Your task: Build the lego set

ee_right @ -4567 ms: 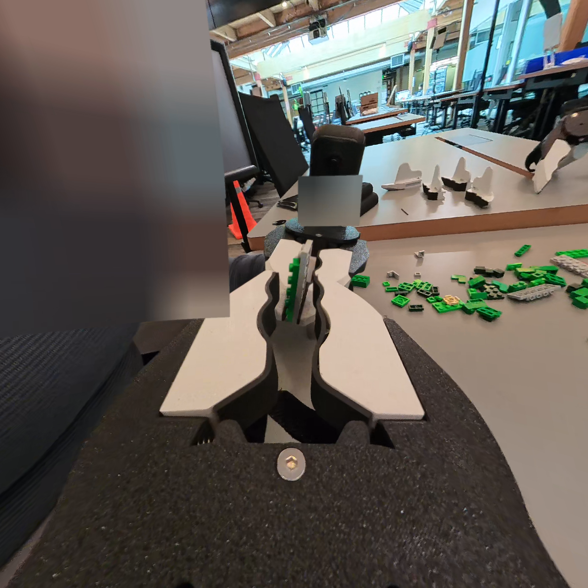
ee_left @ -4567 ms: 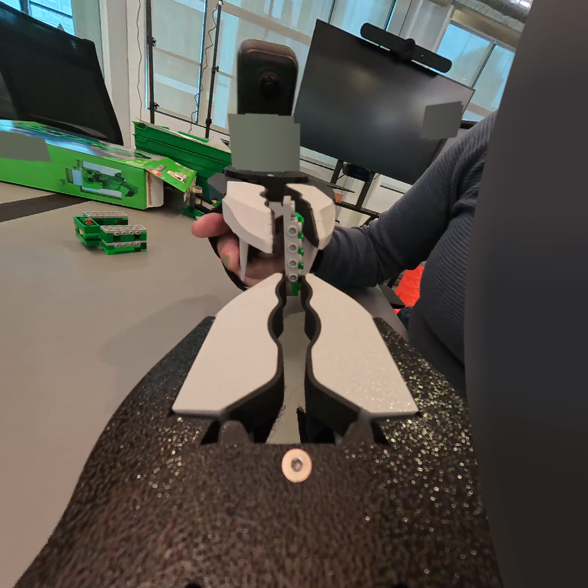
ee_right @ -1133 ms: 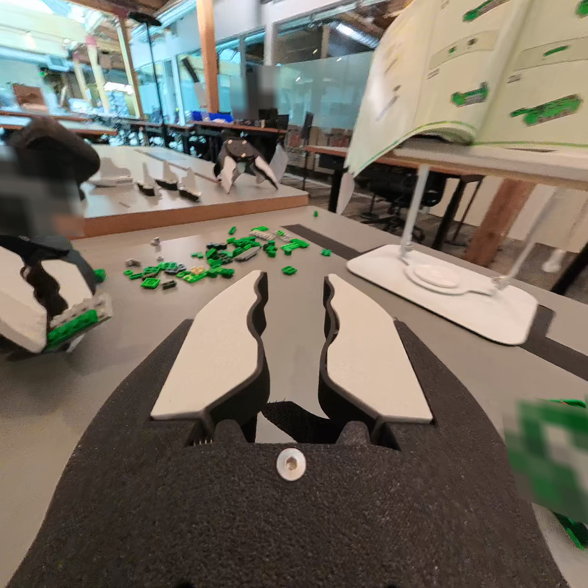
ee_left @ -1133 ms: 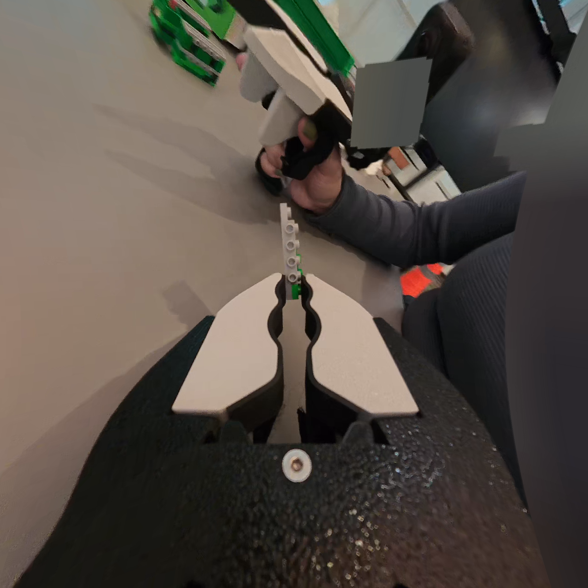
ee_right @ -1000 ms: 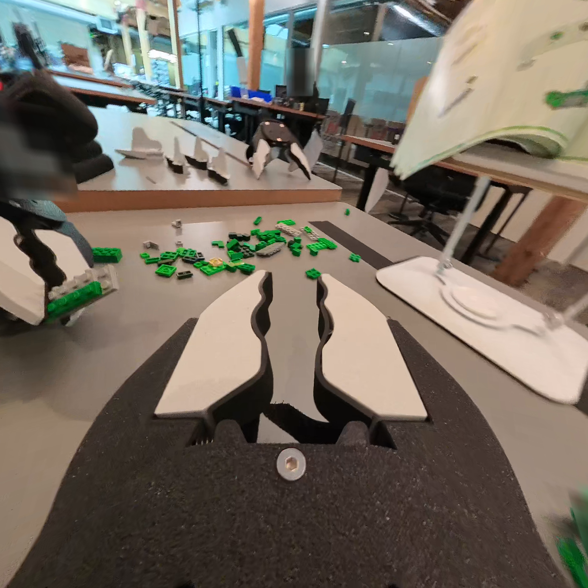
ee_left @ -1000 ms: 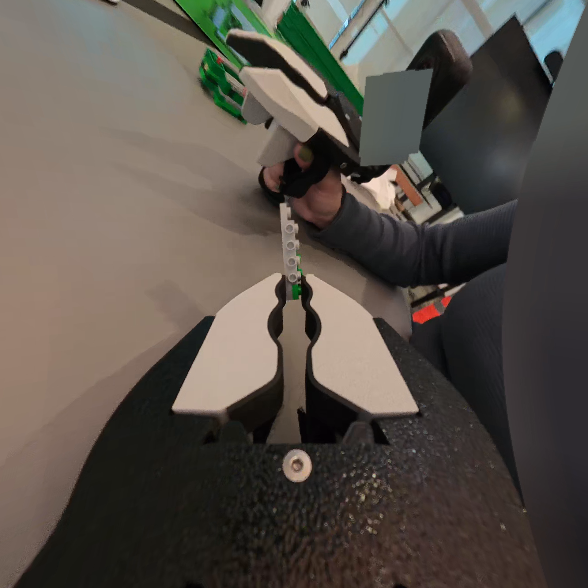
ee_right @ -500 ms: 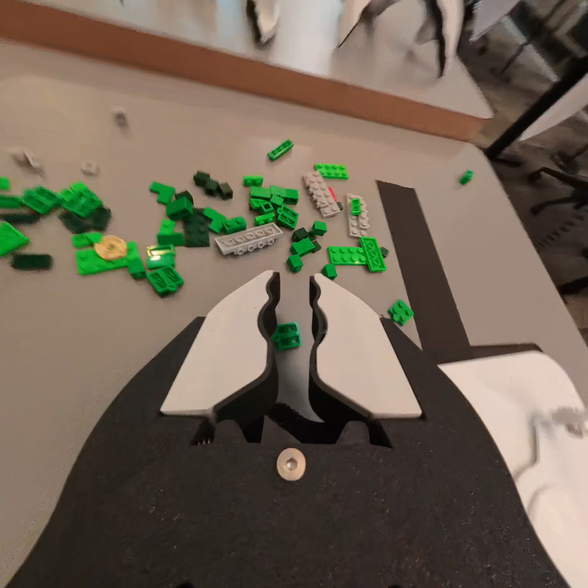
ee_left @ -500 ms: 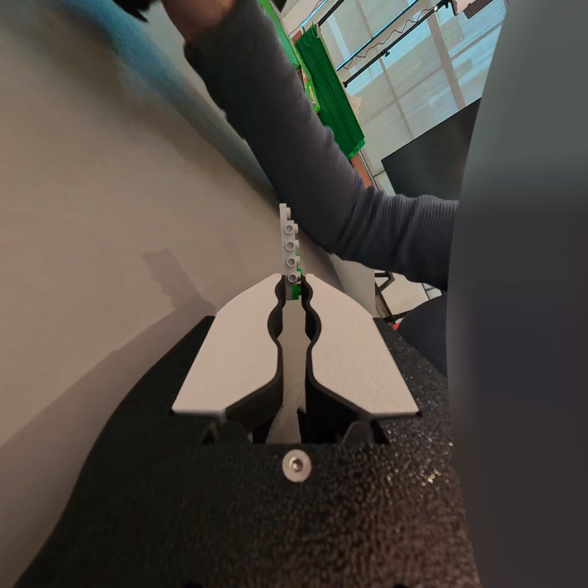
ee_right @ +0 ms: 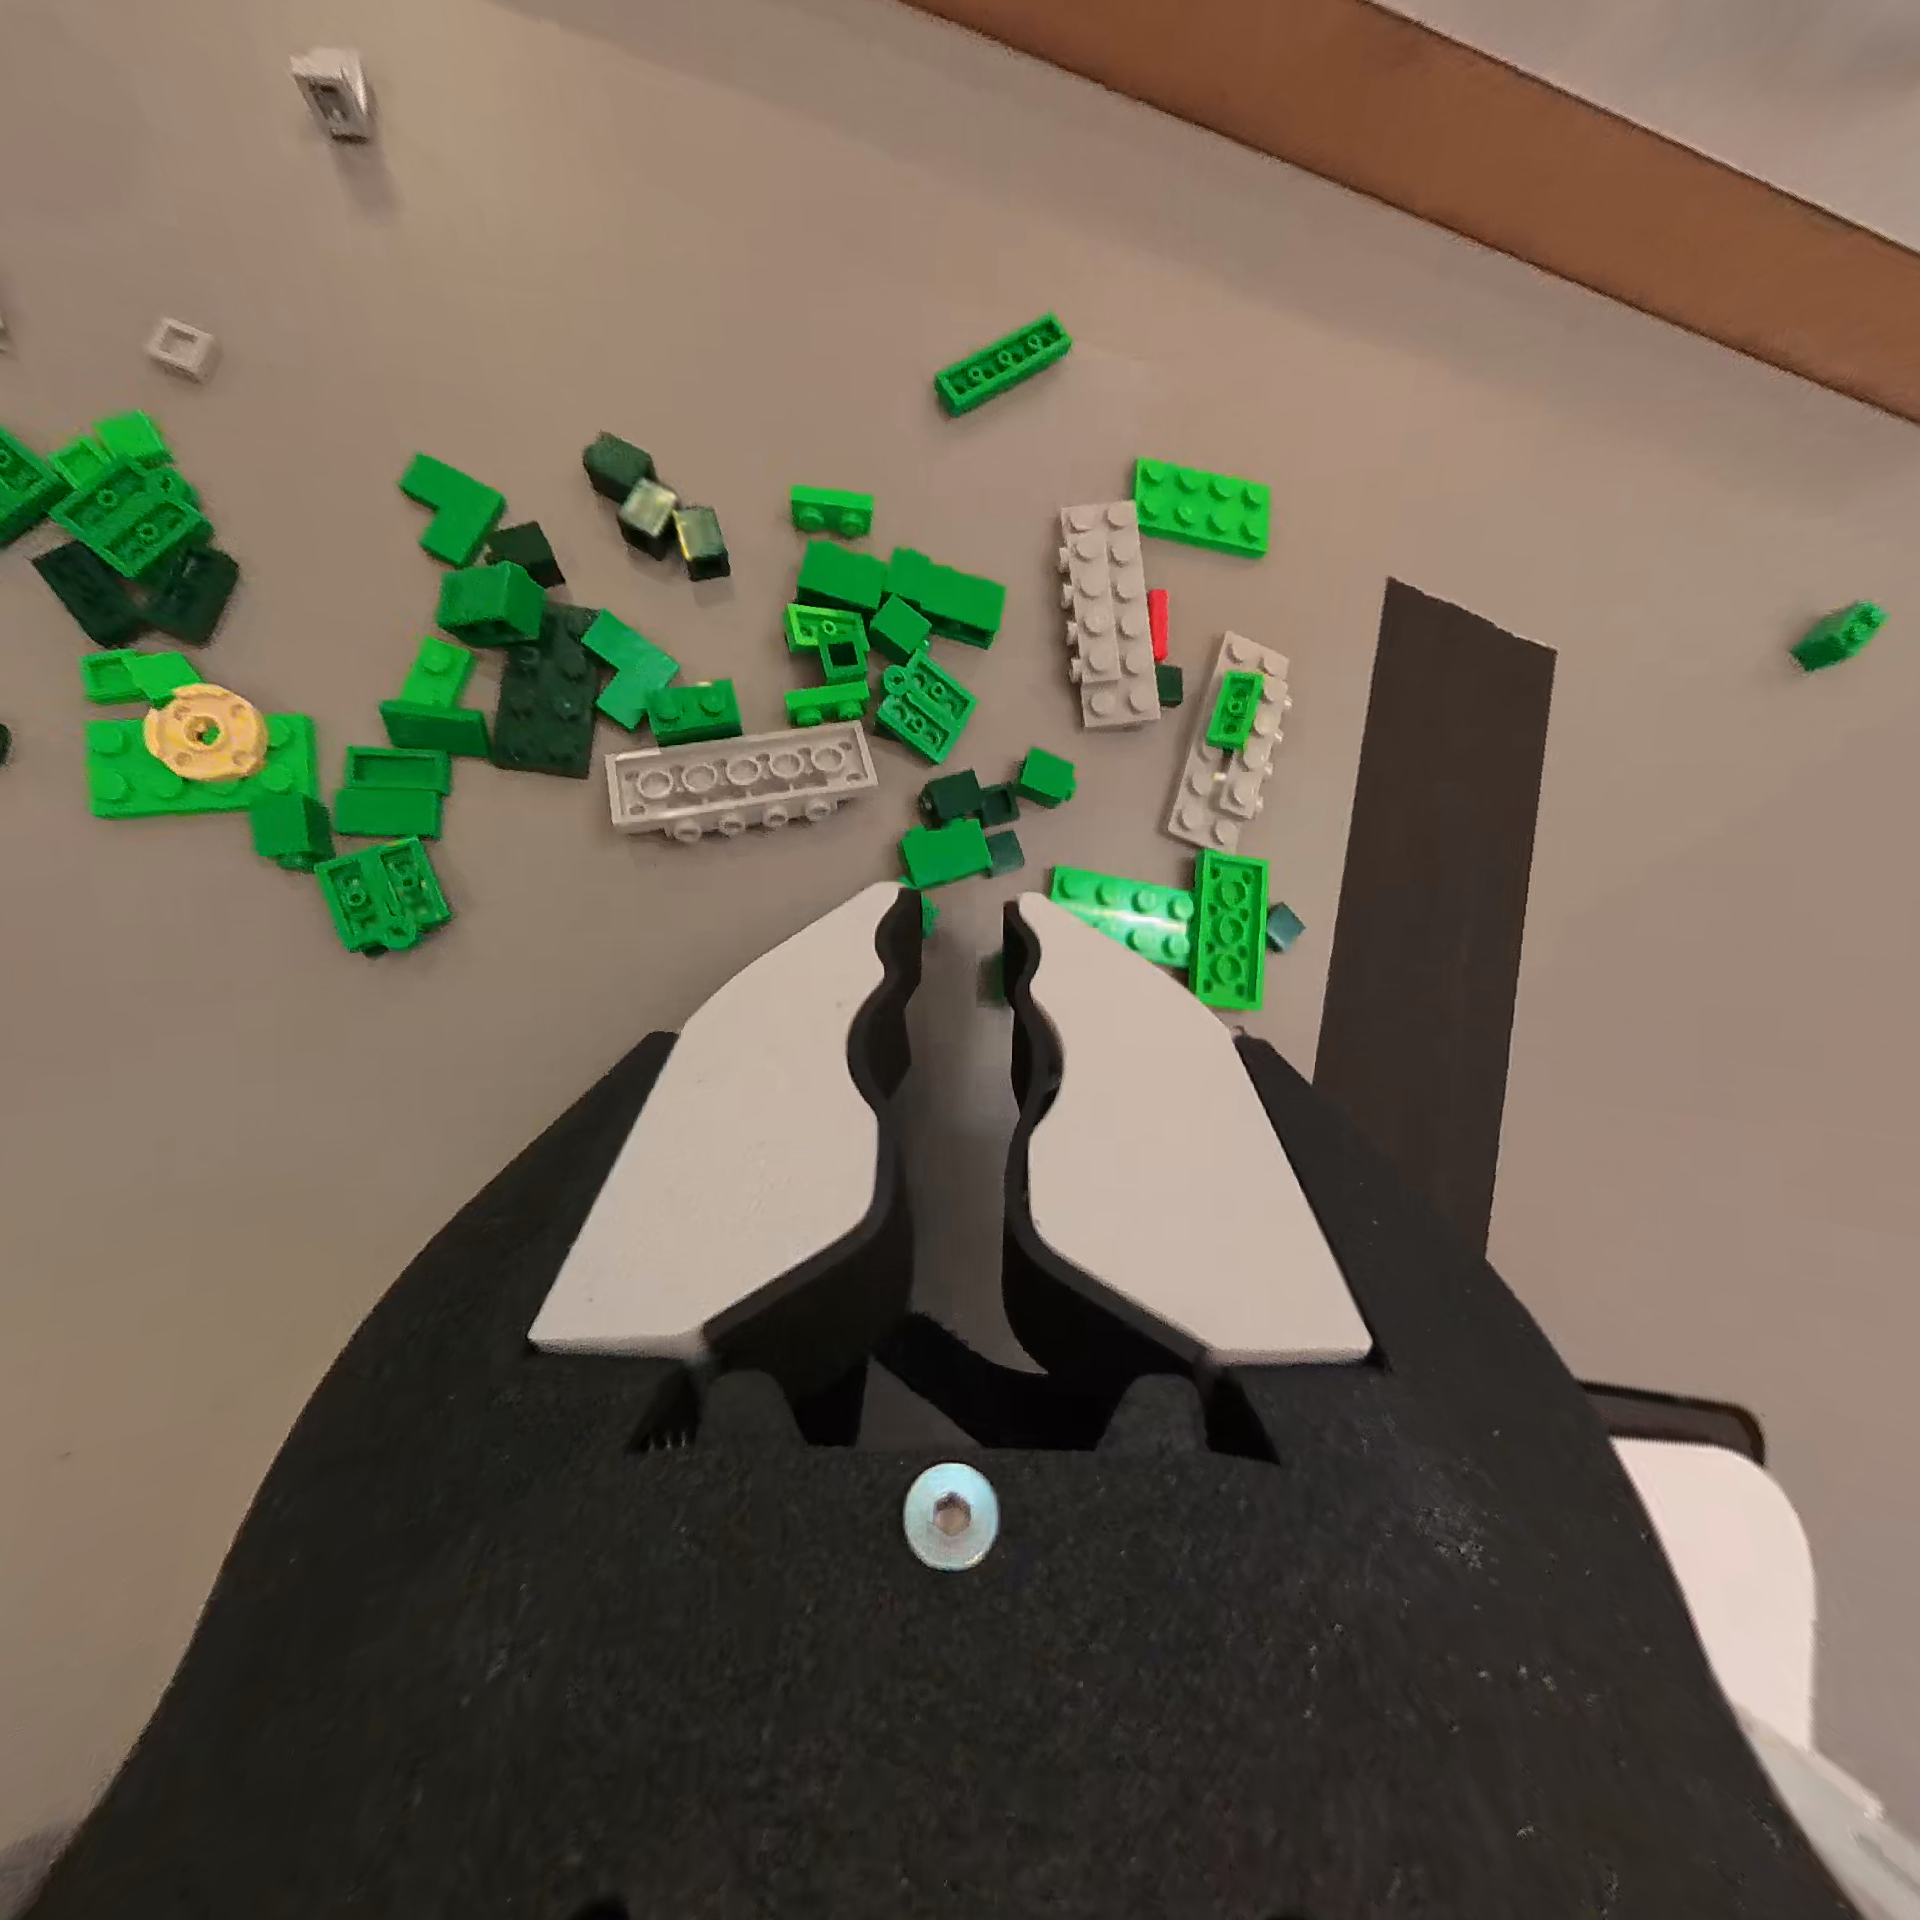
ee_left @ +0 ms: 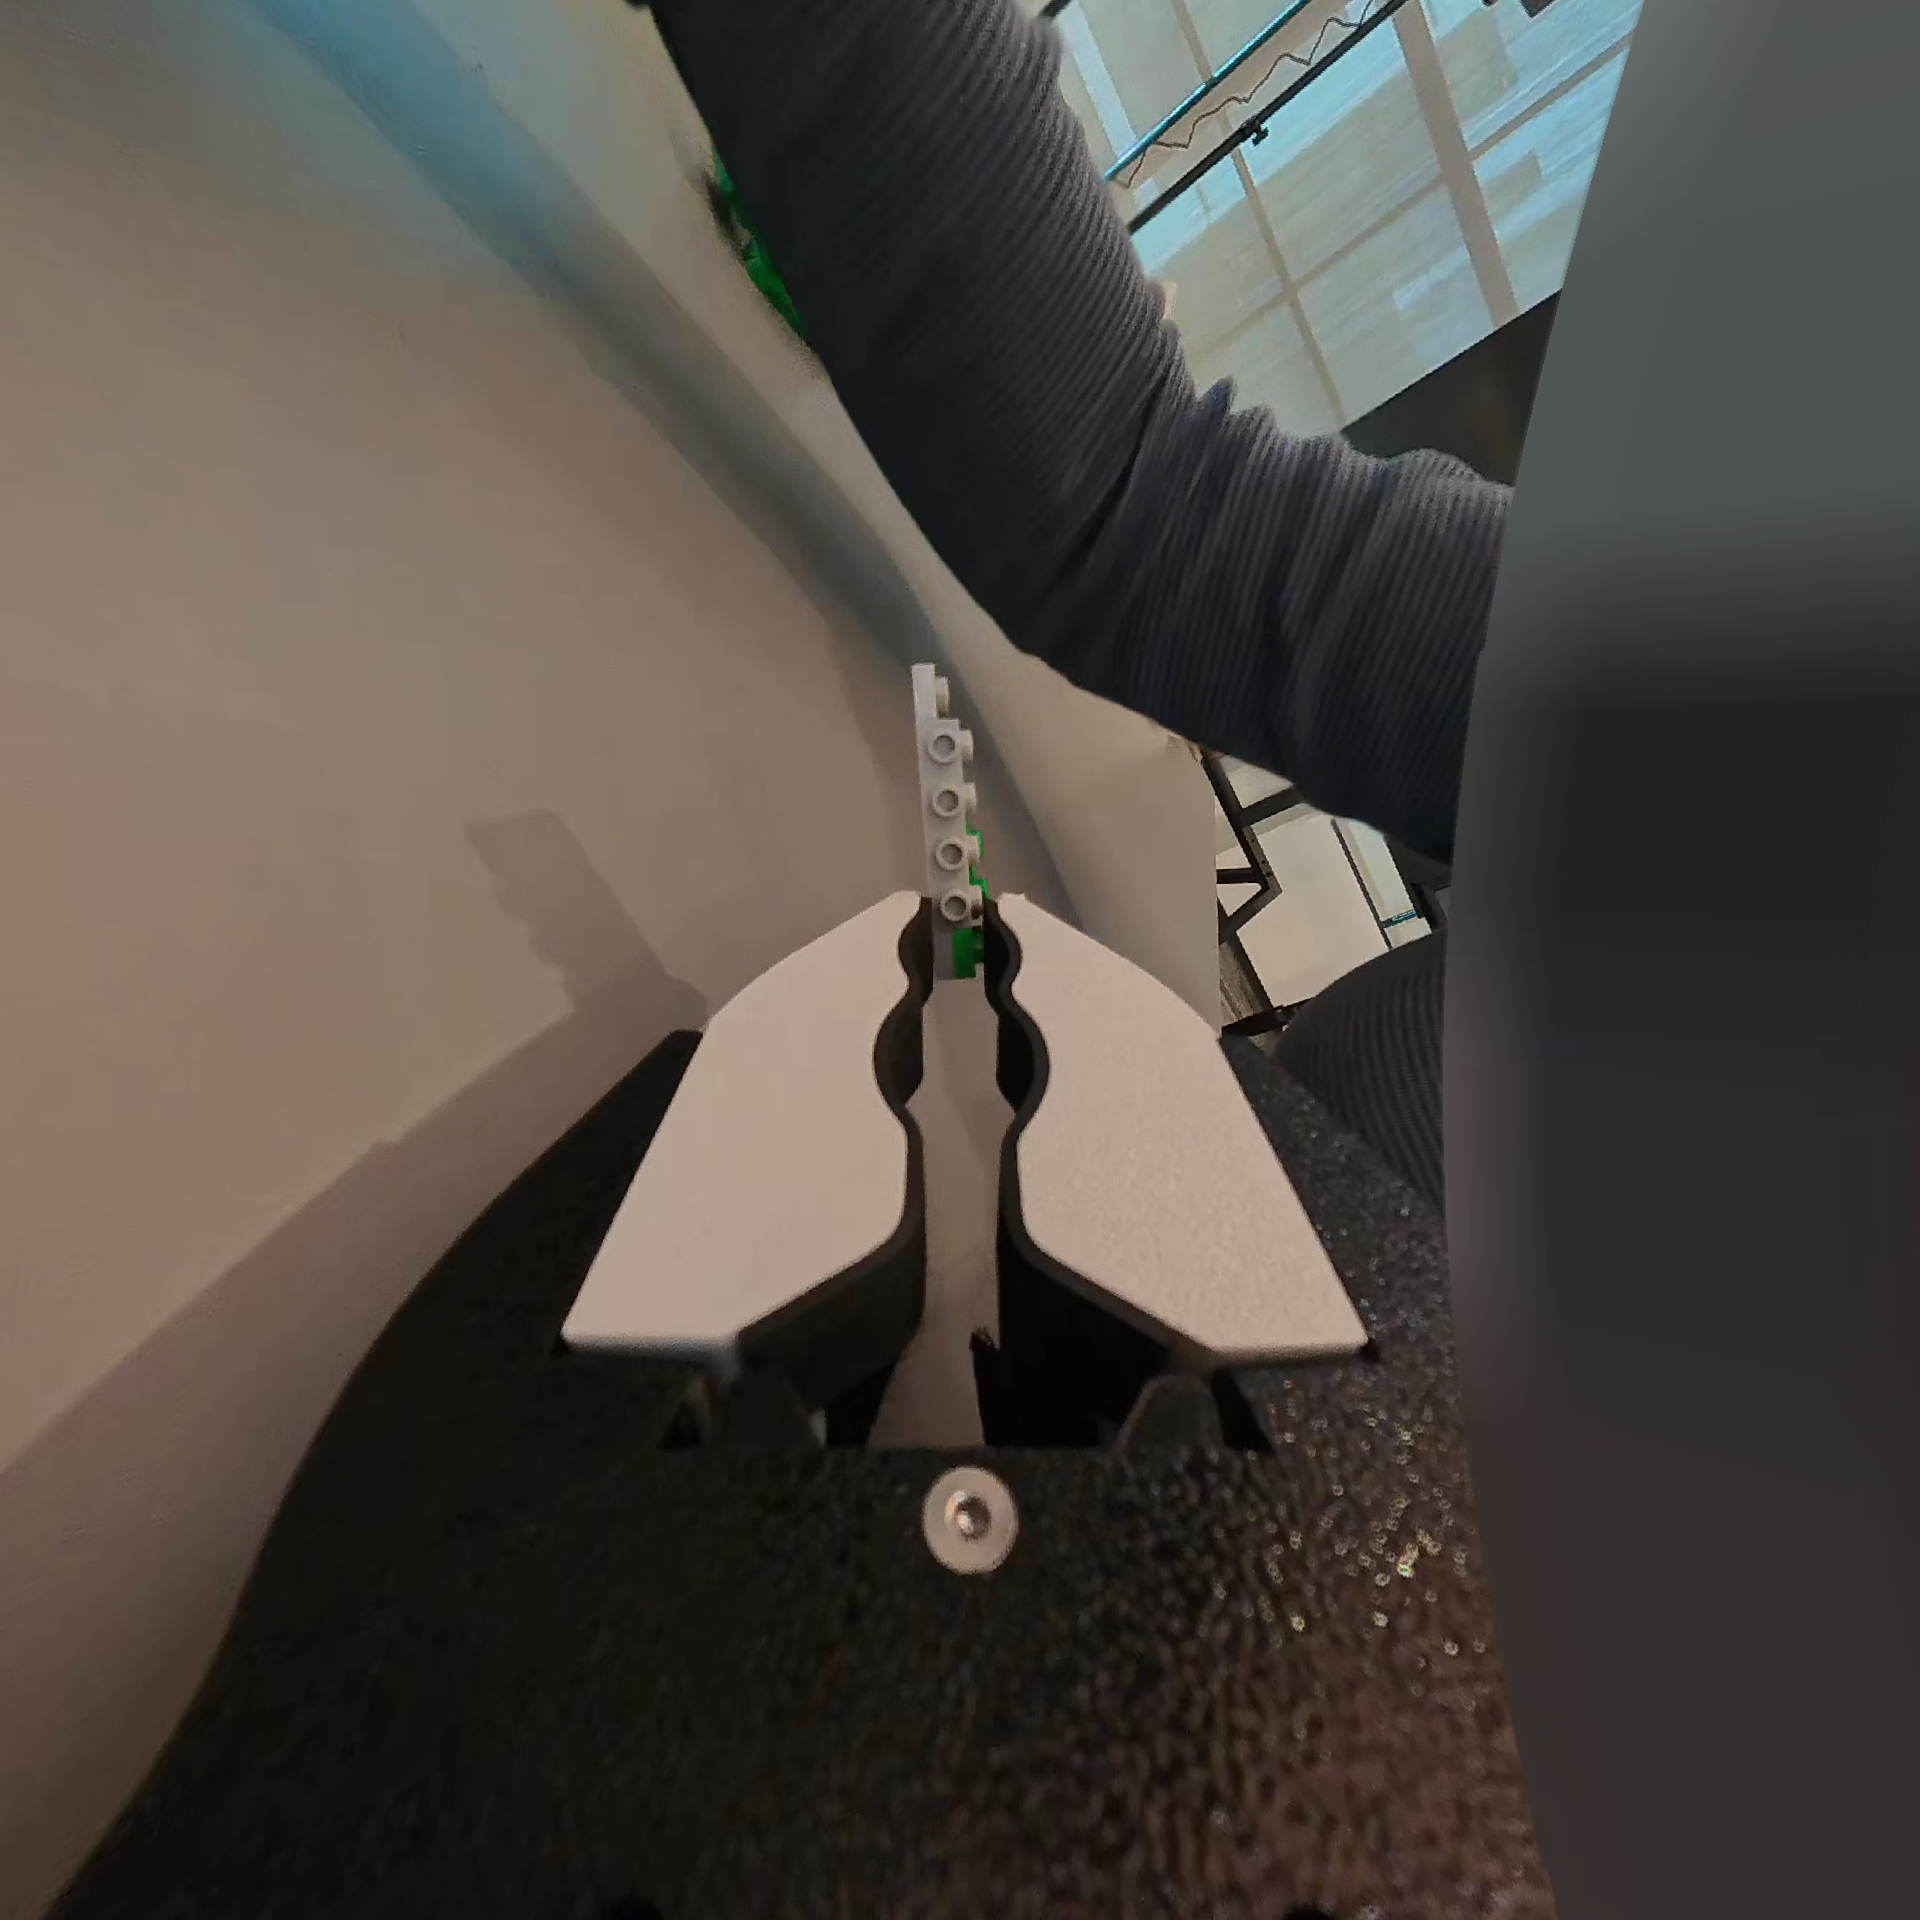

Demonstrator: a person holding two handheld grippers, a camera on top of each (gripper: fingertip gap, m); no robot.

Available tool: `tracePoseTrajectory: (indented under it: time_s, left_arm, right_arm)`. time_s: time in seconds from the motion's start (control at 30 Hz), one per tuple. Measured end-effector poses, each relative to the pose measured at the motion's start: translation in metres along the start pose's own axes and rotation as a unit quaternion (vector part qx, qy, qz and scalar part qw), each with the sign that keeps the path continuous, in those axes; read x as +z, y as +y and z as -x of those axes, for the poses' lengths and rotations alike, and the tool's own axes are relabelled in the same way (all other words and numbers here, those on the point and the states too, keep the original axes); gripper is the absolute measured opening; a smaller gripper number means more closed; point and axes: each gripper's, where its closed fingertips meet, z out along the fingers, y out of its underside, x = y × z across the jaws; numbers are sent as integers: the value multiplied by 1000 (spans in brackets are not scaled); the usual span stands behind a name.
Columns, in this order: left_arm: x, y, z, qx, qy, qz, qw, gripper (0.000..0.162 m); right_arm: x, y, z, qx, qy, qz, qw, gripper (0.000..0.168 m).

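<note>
My left gripper [ee_left: 961, 914] is shut on a small assembly [ee_left: 943, 800], a grey studded plate with green pieces on it. The assembly sticks up out of the fingertips, above the grey table [ee_left: 364, 623]. My right gripper [ee_right: 963, 914] is open with a narrow gap and empty, low over the loose lego pile. A small green piece [ee_right: 990, 977] shows in the gap, partly hidden by the right finger. Dark green bricks [ee_right: 940, 852] lie just past the tips. A long grey plate [ee_right: 740, 784] lies a little beyond, to the left.
A person's dark sleeve [ee_left: 1039, 364] crosses the left wrist view above the assembly. Two more grey plates [ee_right: 1108, 613], a green plate [ee_right: 1202, 506] and a tan round piece [ee_right: 204, 730] lie in the pile. A black tape strip [ee_right: 1434, 883] and a white stand base [ee_right: 1714, 1558] are at right. Spacing between my two grippers at the tips: around 25 cm.
My right gripper has dropped closer to the pile and moved forward, its tips now at the dark green bricks. The left gripper keeps its hold; the sleeve has shifted across its view.
</note>
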Motion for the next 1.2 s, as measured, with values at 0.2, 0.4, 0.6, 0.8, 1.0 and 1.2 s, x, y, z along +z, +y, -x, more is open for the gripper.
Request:
tracePoseTrajectory:
  time_s: [0.2,0.4,0.6,0.8,1.0,1.2]
  left_arm:
    - [1,1,0,1,1,5,1000,8]
    - [1,3,-1,2,2,9,1000,8]
    - [1,2,-1,1,6,6,1000,8]
    - [2,3,-3,5,8,12,1000,8]
    - [5,8,-4,14,6,29,999,8]
    - [14,20,-8,-15,24,78,997,8]
  right_arm:
    - [16,-6,3,33,-48,82,995,20]
    - [21,-1,4,-20,-42,133,990,16]
    - [-5,-10,32,-50,-37,55,997,16]
    - [-79,-5,143,-29,-157,-141,977,16]
    - [-116,38,243,21,-251,-165,954,16]
    - [-132,29,282,24,-183,-187,965,16]
